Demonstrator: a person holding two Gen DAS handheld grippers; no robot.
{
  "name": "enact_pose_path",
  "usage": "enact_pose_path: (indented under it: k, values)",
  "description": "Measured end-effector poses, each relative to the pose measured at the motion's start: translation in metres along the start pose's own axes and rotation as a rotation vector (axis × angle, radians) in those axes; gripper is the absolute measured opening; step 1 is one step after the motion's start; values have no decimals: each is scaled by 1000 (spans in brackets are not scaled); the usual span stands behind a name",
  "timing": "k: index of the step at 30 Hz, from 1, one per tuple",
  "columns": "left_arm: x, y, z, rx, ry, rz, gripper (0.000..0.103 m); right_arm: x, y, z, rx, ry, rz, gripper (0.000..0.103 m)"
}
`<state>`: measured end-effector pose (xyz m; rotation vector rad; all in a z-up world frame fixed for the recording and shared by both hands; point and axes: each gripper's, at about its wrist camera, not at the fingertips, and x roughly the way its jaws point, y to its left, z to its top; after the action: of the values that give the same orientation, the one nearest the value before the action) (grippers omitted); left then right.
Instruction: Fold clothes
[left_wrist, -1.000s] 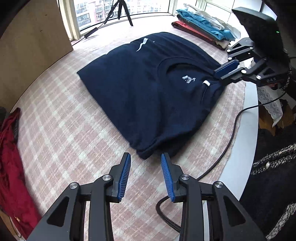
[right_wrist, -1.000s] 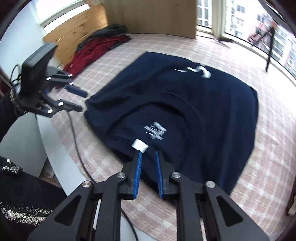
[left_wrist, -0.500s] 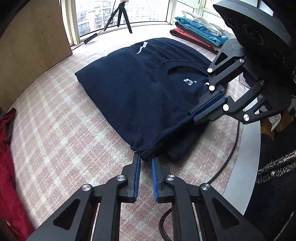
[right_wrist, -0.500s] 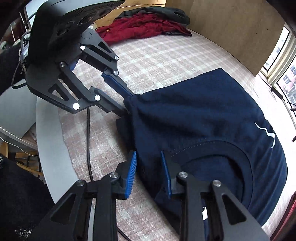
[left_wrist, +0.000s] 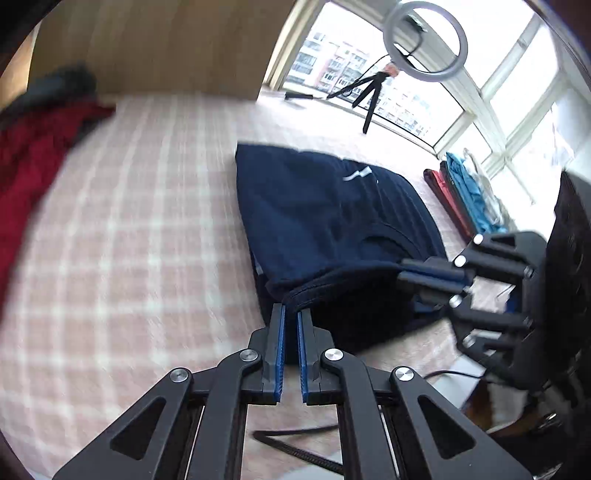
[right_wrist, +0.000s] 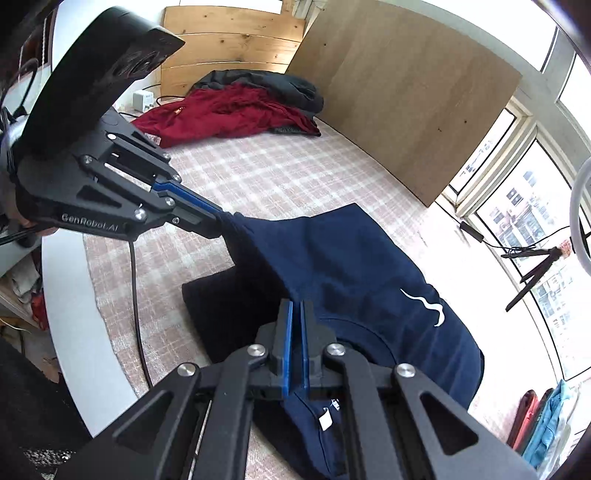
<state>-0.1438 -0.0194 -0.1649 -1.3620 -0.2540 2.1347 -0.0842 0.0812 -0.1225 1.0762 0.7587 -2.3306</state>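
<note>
My left gripper (left_wrist: 290, 314) and right gripper (right_wrist: 296, 309) both pinch the navy shirt's (right_wrist: 343, 266) near edge, lifting it off the checked surface (right_wrist: 258, 177); it's soft, light, drapes, so corner holds suit.

Folded navy cotton sweatshirt (right_wrist: 343, 266) near the front edge of the pink checked cloth-covered table (right_wrist: 266, 173); heaped crimson garment (right_wrist: 229, 110) at the far left corner; stacked folded clothes (left_wrist: 465, 195) along the right edge.
</note>
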Motion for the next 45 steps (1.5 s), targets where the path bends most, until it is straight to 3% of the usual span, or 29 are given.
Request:
enact_pose_path:
  k: [3,4,6,9,12,16,19,22,27,31,35,39,42,45]
  values:
    - [10,2,-24,40,66,61,5,19,19,-14,-41,91,67,5]
    - [5,6,-25,53,78,67,0,26,24,-18,-57,130,93,5]
    - [-6,13,-24,79,101,83,0,29,24,-23,-56,164,127,7]
    - [-32,28,-9,131,104,161,0,8,-4,-20,55,162,219,20]
    - [-71,38,27,181,66,214,0,-33,-52,-21,209,120,306,20]
    - [-124,48,90,218,-47,256,9,-100,-135,-32,399,46,258,20]
    - [-123,46,128,277,-70,280,14,-144,-204,-52,557,-15,177,20]
    - [-93,43,154,295,-50,235,16,-155,-254,-76,677,-46,71,20]
    - [-17,32,184,245,11,138,20,-100,-304,-105,841,-50,92,20]
    - [48,32,194,172,118,113,25,-17,-330,-120,936,39,163,20]
    - [87,39,194,87,219,66,29,53,-344,-135,1077,122,256,20]
    - [103,36,197,86,242,88,44,82,-350,-139,1116,171,292,23]
    - [113,39,198,49,258,73,45,92,-352,-137,1124,182,333,27]
    - [123,43,199,19,270,65,37,99,-352,-133,1118,194,365,27]
